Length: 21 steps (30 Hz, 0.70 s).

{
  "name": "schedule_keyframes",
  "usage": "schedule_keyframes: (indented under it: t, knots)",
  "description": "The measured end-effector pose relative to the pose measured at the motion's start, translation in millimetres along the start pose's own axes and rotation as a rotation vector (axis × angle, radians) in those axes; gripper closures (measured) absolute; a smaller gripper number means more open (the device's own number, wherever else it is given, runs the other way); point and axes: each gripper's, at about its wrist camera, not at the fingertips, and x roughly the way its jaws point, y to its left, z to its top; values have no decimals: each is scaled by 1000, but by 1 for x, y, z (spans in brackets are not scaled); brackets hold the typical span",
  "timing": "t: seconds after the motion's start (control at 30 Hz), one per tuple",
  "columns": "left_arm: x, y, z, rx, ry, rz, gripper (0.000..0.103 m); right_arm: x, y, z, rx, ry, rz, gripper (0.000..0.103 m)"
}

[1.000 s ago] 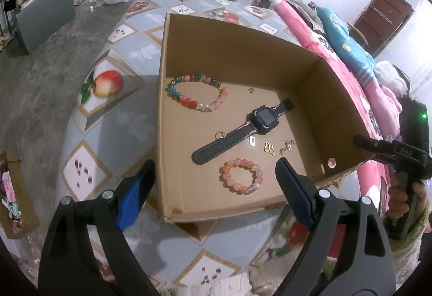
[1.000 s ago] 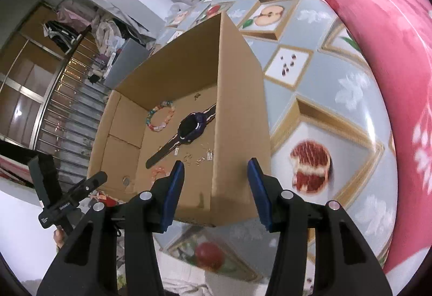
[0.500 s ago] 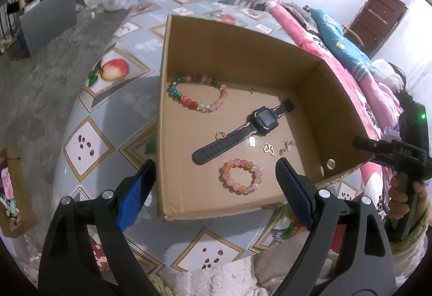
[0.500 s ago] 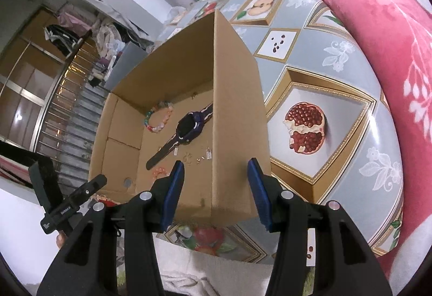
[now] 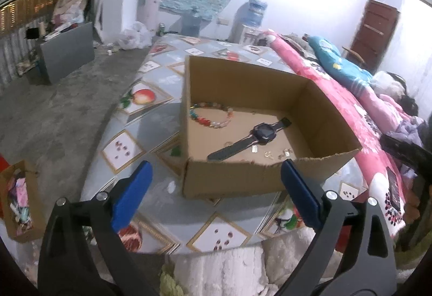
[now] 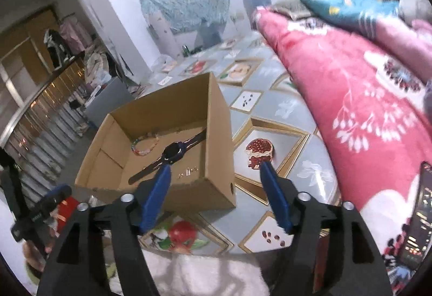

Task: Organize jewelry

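Sitting on the fruit-patterned tablecloth (image 5: 162, 204), the open cardboard box (image 5: 243, 177) holds the jewelry: a black smartwatch (image 5: 263, 131) lies diagonally across the floor, a multicoloured bead bracelet (image 5: 212, 115) rests toward 10 o'clock of it, and a few small metal charms (image 5: 270, 154) lie near the front wall at about 5 o'clock. Both tongs are spread wide and grip nothing; the left gripper (image 5: 216, 189) hangs in front of the box's near wall, the right gripper (image 6: 216, 188) at the box's right front corner. Only the left view shows a small carton of odds and ends (image 5: 17, 198) on the floor at 9 o'clock. Only the right view shows the box's outer right wall with its round hole (image 6: 231, 186), a pomegranate print (image 6: 259, 153) beside it, and the pink floral blanket (image 6: 351, 107) filling 3 o'clock.
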Motion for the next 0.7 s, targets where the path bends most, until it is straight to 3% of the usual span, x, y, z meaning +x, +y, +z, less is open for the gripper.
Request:
schedule_keyframes:
  t: [0.13, 0.37, 0.5, 0.7]
  knots:
    - [-7, -4, -9, -1, -3, 95, 10, -5, 25, -16, -83, 5, -19, 23]
    - [-5, -23, -16, 100, -1, 215, 10, 15, 61, -41, -162, 72, -30, 20]
    - [9, -33, -15, 144, 62, 232, 10, 24, 74, -45, -194, 83, -60, 19]
    - [25, -44, -18, 71, 121, 185, 10, 38, 80, -48, -154, 135, -97, 16]
